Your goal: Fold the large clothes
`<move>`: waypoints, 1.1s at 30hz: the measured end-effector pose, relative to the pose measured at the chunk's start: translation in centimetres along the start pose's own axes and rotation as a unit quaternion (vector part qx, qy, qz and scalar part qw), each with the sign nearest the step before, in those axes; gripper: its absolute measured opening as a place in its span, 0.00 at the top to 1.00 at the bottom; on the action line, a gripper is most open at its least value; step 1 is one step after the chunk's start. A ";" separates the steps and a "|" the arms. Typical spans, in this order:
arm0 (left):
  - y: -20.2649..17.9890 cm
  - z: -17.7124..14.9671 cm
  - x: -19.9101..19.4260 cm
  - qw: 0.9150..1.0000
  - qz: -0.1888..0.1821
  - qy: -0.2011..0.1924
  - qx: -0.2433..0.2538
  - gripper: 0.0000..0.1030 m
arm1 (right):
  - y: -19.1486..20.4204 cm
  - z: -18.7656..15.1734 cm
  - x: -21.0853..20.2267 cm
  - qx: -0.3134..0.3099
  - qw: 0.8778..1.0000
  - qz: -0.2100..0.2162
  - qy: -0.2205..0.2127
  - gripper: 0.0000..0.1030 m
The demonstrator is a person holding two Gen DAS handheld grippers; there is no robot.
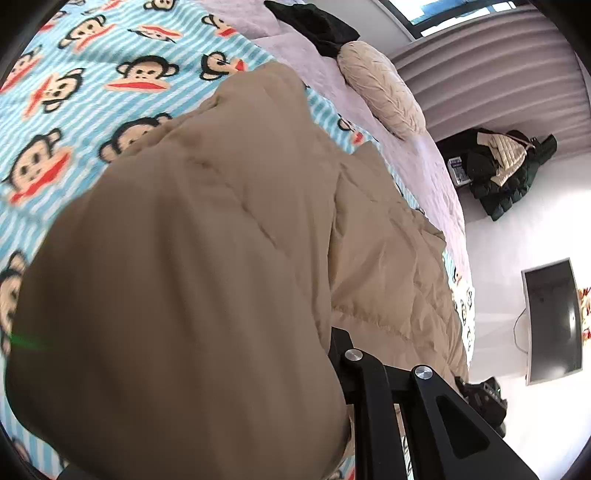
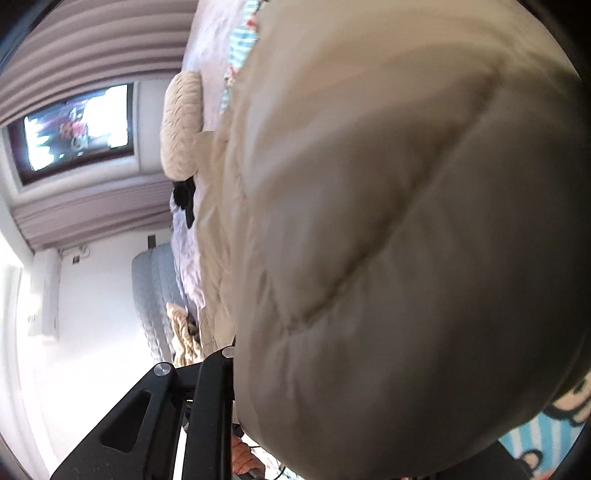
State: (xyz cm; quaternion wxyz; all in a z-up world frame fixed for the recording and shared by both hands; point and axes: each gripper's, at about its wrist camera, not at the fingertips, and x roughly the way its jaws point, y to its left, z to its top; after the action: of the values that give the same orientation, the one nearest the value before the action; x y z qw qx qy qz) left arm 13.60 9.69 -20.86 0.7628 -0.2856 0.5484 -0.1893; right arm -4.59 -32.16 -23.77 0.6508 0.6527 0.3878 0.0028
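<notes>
A tan quilted padded jacket (image 1: 221,221) lies on a bed covered by a blue striped monkey-print blanket (image 1: 92,92). In the left wrist view a fold of it bulges up close to the lens and hides the fingertips of my left gripper (image 1: 343,354), which is shut on that fold. In the right wrist view the same jacket (image 2: 406,221) fills most of the picture. My right gripper (image 2: 221,354) has its fingertips buried in the fabric and is shut on it. Only the black finger arms of either gripper show.
A beige pillow (image 1: 380,88) and a black garment (image 1: 317,26) lie on the lavender sheet (image 1: 424,155) at the head of the bed. Dark and cream jackets (image 1: 498,170) are piled on the white floor, beside a flat screen (image 1: 554,321). Curtains frame a window (image 2: 77,129).
</notes>
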 end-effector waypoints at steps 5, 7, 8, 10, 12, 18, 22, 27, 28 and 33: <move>0.3 -4.2 -3.4 1.000 0.005 0.006 0.007 0.82 | -0.2 -2.4 -2.3 -0.027 0.999 -0.010 0.024 0.79; 0.6 -6.5 -4.4 1.000 0.013 0.020 0.012 0.82 | -1.1 -4.1 -3.6 -0.022 0.999 -0.011 0.027 0.79; 1.0 -7.8 -5.1 0.999 0.017 0.026 0.015 0.82 | -1.6 -5.1 -4.2 -0.018 0.999 -0.013 0.027 0.79; 1.6 -9.7 -6.0 0.999 0.020 0.036 0.022 0.82 | -2.6 -6.8 -5.2 -0.014 0.999 -0.018 0.025 0.79; 2.7 -11.5 -6.7 0.998 0.016 0.047 0.026 0.82 | -3.7 -8.5 -6.1 -0.011 0.999 -0.022 0.021 0.79; 5.6 -14.1 -7.0 0.996 0.023 0.071 0.037 0.81 | -6.9 -11.5 -7.2 0.004 0.999 -0.047 0.001 0.75; 6.3 -15.4 -9.2 0.995 0.034 0.076 0.060 0.78 | -6.8 -12.2 -7.9 0.018 0.996 -0.080 -0.020 0.55; 6.9 -17.2 -13.7 0.989 0.054 0.082 0.109 0.78 | -4.9 -14.7 -9.9 -0.022 0.993 -0.111 -0.024 0.36; 7.3 -17.7 -14.7 0.987 0.060 0.085 0.120 0.78 | -4.7 -15.4 -10.4 -0.028 0.993 -0.115 -0.025 0.36; 10.1 -19.7 -18.3 0.979 0.104 0.098 0.145 0.78 | -4.0 -18.6 -11.9 -0.053 0.987 -0.149 -0.033 0.36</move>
State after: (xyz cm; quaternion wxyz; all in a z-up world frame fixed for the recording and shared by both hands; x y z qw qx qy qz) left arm -11.21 23.95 -18.61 0.7540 -0.0933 0.6141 -0.2136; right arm -24.37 -23.08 -18.33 0.6901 0.5518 0.4585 -0.0949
